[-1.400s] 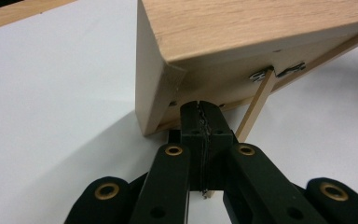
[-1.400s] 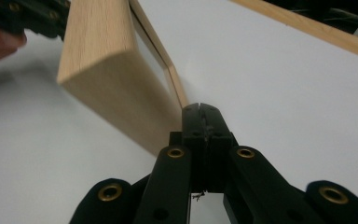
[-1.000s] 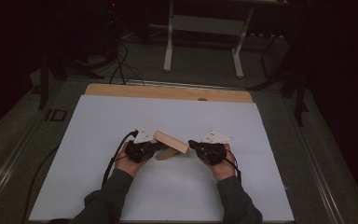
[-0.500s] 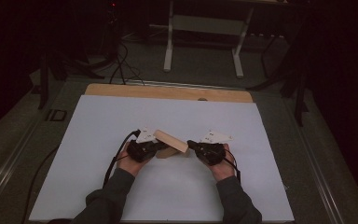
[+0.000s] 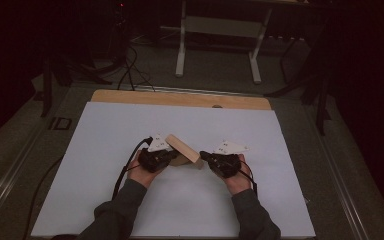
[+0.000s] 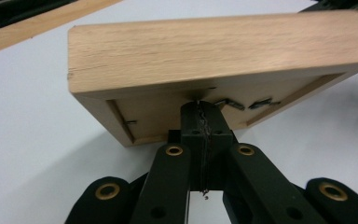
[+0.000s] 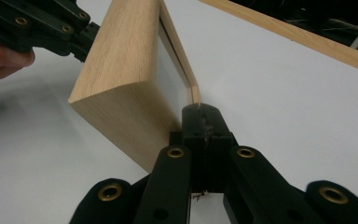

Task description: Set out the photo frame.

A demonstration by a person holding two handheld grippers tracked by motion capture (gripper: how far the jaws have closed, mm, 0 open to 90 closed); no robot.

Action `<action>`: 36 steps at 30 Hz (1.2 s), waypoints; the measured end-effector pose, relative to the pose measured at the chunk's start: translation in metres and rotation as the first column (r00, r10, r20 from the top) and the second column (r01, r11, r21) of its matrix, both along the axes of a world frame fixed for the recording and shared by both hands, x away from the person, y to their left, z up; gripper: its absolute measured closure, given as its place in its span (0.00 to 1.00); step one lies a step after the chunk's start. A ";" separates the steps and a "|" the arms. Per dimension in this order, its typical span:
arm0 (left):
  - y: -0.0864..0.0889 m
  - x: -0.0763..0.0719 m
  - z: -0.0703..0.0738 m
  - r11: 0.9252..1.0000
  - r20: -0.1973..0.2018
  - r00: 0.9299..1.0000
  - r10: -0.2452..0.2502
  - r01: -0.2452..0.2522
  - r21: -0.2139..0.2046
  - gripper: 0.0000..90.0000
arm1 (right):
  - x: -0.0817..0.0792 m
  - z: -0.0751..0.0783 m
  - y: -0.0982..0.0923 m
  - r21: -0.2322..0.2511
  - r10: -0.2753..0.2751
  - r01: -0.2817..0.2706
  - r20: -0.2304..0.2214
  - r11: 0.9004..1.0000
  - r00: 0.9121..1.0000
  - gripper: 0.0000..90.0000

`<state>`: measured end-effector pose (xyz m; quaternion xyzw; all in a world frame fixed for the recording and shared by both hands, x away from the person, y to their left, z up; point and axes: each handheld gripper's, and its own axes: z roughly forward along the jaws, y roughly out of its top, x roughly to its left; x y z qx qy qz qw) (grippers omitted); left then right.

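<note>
Frame [image 5: 184, 148] (wooden) tilted between both grippers.

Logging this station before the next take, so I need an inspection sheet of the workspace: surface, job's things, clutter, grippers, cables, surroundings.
Surface: white sheet on a table, a wooden board showing along its far edge.
Job's things: one wooden frame, tilted, hollow back toward the left gripper.
Clutter: nothing seen.
Grippers: left gripper has its fingers together at the frame's back; right gripper has its fingers together at the frame's end corner. Whether either pinches anything cannot be told.
Cables: a black cable loops from the left gripper over the sheet.
Surroundings: dark room, a white stand and floor cables beyond the table.
</note>
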<state>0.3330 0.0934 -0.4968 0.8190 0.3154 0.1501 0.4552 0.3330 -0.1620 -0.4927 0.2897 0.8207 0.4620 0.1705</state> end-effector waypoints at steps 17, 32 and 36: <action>-0.008 -0.001 0.001 1.000 0.001 1.000 -0.029 0.029 0.009 1.00 | -0.004 0.003 0.004 -0.001 0.012 -0.012 0.012 1.000 1.000 1.00; -0.011 0.002 -0.003 0.999 -0.012 0.999 -0.034 0.034 0.023 1.00 | -0.009 0.005 0.009 -0.005 0.037 -0.037 0.015 0.999 0.999 1.00; -0.013 0.003 -0.004 0.999 -0.013 0.999 -0.032 0.032 0.023 1.00 | -0.009 0.004 0.010 -0.003 0.043 -0.043 0.014 0.999 0.999 1.00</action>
